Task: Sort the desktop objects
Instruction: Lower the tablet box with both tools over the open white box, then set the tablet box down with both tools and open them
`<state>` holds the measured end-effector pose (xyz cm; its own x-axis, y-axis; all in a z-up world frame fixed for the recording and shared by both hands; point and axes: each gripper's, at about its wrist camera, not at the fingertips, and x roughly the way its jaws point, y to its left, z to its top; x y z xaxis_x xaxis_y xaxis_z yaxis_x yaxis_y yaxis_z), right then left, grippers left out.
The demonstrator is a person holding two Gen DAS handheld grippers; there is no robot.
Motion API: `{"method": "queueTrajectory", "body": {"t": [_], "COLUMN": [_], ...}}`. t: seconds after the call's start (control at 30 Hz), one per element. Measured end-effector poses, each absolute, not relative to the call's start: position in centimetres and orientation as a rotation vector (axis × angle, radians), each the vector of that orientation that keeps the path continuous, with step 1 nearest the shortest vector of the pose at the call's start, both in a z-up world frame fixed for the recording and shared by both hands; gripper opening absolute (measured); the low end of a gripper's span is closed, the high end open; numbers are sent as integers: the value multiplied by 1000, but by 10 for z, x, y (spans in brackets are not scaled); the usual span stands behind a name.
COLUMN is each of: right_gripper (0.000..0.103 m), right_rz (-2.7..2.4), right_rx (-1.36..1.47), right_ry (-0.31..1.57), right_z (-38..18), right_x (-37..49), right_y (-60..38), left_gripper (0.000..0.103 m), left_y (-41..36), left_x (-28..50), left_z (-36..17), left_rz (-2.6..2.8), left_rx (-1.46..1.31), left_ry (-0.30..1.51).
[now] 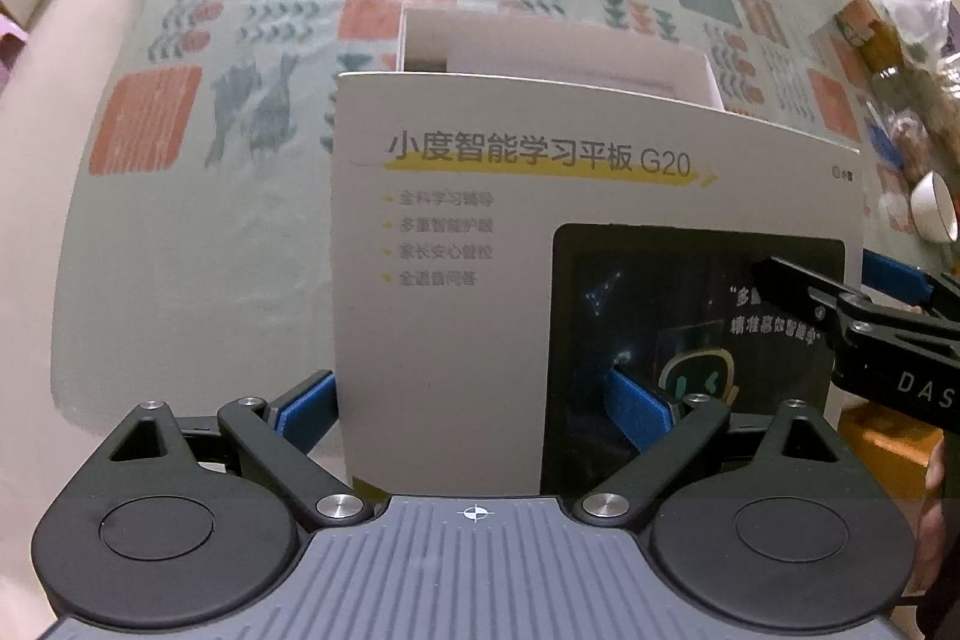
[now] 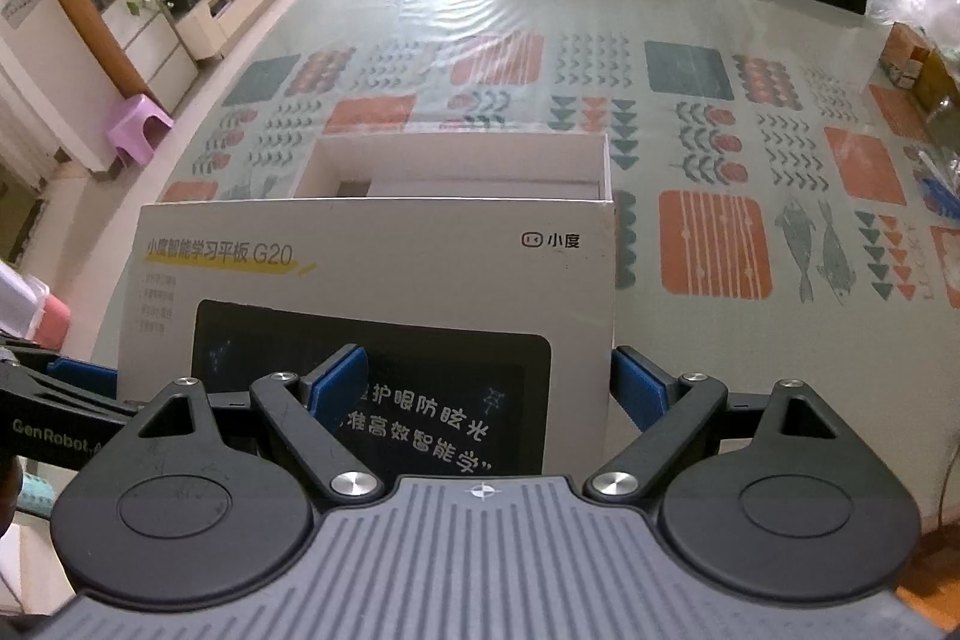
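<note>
Two claws are gripping the box lid (image 1: 480,232): left claw (image 1: 474,412) and right claw (image 2: 489,388), each spread wide astride opposite edges, hovering it above the open white box (image 2: 462,172) on the worktop (image 2: 750,148).

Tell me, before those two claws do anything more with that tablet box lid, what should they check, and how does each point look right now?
1. Left gripper around the lid: ok, one blue pad lies on the printed face and the other beyond the lid's left edge.
2. Right gripper around the lid: ok, its pads straddle the right edge.
3. Pads actually pressing on the lid: cannot tell.
4. Open box base ready behind the lid: ok, it faces up on the table.
5. Lid lined up with the base: not ok, it stands in front of the base, not over it.
6. Base contents lying below the rim: cannot tell, the lid hides most of the inside.
</note>
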<state>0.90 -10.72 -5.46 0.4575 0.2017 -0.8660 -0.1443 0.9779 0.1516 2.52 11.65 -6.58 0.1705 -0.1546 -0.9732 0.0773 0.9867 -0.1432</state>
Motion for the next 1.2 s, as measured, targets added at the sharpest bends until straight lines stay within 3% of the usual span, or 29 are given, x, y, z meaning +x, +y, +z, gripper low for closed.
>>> {"method": "queueTrajectory", "body": {"t": [0.7, 1.2], "right_gripper": [103, 103], "right_rz": [252, 280], "right_rx": [50, 59], "right_ry": [1135, 1236], "right_z": [-83, -114], "right_x": [133, 175], "right_y": [-119, -124], "left_gripper": [95, 95], "left_y": [100, 98], "left_x": [140, 171], "left_z": [-89, -115], "left_rz": [-111, -95], "left_rx": [-87, -84], "left_ry": [1423, 1477]}}
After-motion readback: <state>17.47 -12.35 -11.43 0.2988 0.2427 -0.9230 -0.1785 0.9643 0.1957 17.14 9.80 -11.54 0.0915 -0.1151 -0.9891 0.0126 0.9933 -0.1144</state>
